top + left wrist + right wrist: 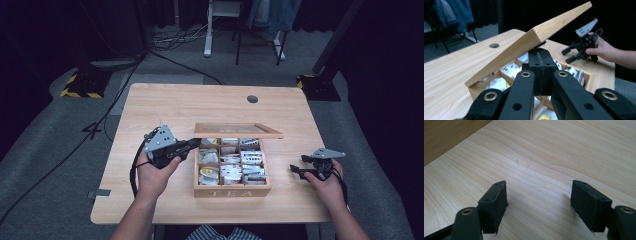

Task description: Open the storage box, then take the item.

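The lid (534, 40) of the wooden tea box (232, 190), at the frame's centre, stands raised and tilted, its underside edge resting on the closed jaws of the left gripper (541, 53). The right gripper (539, 202) hovers at lower right over bare table (165, 100), jaws wide, holding nothing.

Pale wood tabletop (165, 107) with a round cable hole (252, 99) near the far edge. Grey carpeted floor (45, 145) around it, black cables (170, 37) trailing across. Yellow-black striped stand base (80, 86) at far left, another at far right (314, 82). White frame legs (208, 30) behind. Surroundings dark; light falls on the tabletop.
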`<state>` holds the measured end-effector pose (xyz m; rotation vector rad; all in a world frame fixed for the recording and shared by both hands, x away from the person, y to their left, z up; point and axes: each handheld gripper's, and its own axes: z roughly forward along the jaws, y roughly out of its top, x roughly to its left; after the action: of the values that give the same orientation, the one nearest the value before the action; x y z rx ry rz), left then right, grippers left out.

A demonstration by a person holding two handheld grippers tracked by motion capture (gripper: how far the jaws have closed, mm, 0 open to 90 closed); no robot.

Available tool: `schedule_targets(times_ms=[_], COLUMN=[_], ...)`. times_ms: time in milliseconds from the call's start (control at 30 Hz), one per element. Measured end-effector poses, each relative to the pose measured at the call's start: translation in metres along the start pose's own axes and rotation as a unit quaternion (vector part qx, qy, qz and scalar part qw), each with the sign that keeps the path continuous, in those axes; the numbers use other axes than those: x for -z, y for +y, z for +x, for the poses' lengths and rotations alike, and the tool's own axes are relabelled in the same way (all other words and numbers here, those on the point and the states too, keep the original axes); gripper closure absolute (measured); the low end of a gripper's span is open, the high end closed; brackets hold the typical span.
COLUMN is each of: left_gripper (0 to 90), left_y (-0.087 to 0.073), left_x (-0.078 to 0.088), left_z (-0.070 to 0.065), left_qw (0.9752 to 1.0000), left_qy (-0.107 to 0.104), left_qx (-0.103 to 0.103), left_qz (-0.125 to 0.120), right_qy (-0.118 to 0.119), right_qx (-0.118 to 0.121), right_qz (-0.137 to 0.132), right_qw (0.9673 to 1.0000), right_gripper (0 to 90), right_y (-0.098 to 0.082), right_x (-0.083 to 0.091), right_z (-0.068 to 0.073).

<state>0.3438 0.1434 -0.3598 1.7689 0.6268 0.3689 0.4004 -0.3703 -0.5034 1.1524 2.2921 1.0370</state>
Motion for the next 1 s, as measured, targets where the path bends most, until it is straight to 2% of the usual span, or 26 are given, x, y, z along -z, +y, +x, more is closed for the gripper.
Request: schedule_targets(times_ms=[167, 300, 667, 767, 833, 933, 1000], left_gripper=[90.0, 90.0, 89.9, 89.9, 89.9, 89.9, 89.9], left_y=[0.002, 0.004, 0.009, 0.009, 0.009, 0.009, 0.009], left_x=[-0.003, -0.005, -0.009, -0.009, -0.009, -0.010, -0.009], left_z=[0.003, 0.007, 0.012, 0.012, 0.012, 0.012, 0.012], left_qw=[0.9998, 0.9997, 0.9999, 0.9999, 0.9999, 0.9999, 0.9999], left_qy=[0.019, 0.019, 0.013, 0.011, 0.011, 0.011, 0.009], left_qx=[-0.004, 0.001, 0.006, 0.009, 0.009, 0.009, 0.009], left_qz=[-0.011, -0.017, -0.010, -0.010, -0.009, -0.009, -0.008], right_qy=[-0.003, -0.005, -0.011, -0.011, -0.011, -0.010, 0.002], right_qx=[-0.002, -0.005, -0.008, -0.008, -0.015, -0.028, -0.038], right_qz=[0.000, 0.000, 0.001, 0.000, -0.001, 0.007, -0.005], right_qw=[1.0000, 1.0000, 0.9999, 0.9999, 0.9998, 0.9995, 0.9993], right_gripper=[30.0, 30.0, 30.0, 34.4, 40.7, 42.6, 44.5], right_y=[0.000, 0.000, 0.001, 0.001, 0.001, 0.003, 0.007], right_x=[0.000, 0.000, -0.001, 0.000, 0.001, 0.005, 0.009], right_z=[0.001, 0.001, 0.002, 0.003, 0.004, 0.005, 0.006])
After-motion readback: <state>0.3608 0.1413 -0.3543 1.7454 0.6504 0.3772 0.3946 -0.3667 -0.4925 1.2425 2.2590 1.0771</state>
